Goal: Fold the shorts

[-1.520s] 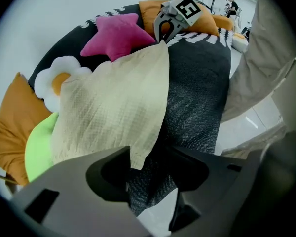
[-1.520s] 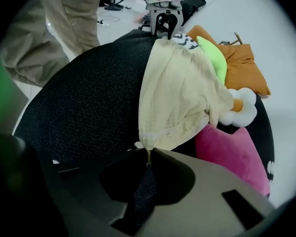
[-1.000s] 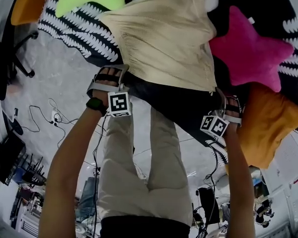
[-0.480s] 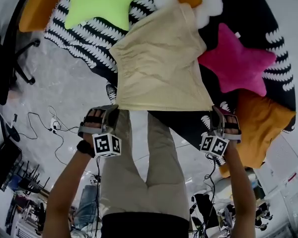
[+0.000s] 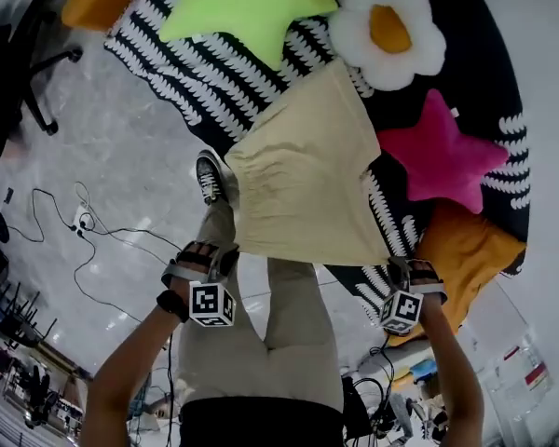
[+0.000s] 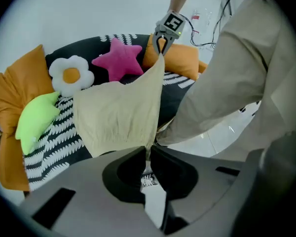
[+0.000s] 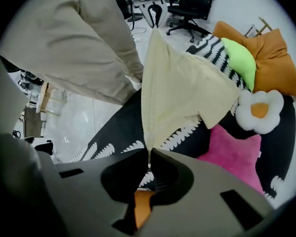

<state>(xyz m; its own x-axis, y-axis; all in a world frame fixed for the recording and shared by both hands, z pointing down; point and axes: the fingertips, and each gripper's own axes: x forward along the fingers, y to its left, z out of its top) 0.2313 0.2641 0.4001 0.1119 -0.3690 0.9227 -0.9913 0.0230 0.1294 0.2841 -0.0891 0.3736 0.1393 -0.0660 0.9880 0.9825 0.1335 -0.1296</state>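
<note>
The cream shorts (image 5: 303,184) hang stretched between my two grippers, their far part still lying on the black-and-white rug (image 5: 186,59). My left gripper (image 5: 225,254) is shut on the near left corner; its jaws have just been closing with the cloth between them. My right gripper (image 5: 393,266) is shut on the near right corner. In the left gripper view the shorts (image 6: 121,112) run from my jaws (image 6: 148,153) up to the right gripper (image 6: 162,41). The right gripper view shows the shorts (image 7: 182,93) rising from its pinch (image 7: 149,154).
On the rug lie a green star pillow (image 5: 247,7), a daisy pillow (image 5: 387,31), a pink star pillow (image 5: 443,152) and orange cushions (image 5: 461,259). The person's trouser legs (image 5: 261,343) and a shoe (image 5: 208,177) stand below the shorts. Cables (image 5: 84,240) cross the floor at left.
Both grippers have risen and pulled back toward the person, lifting the near edge of the shorts off the rug. The cloth now hangs taut between them.
</note>
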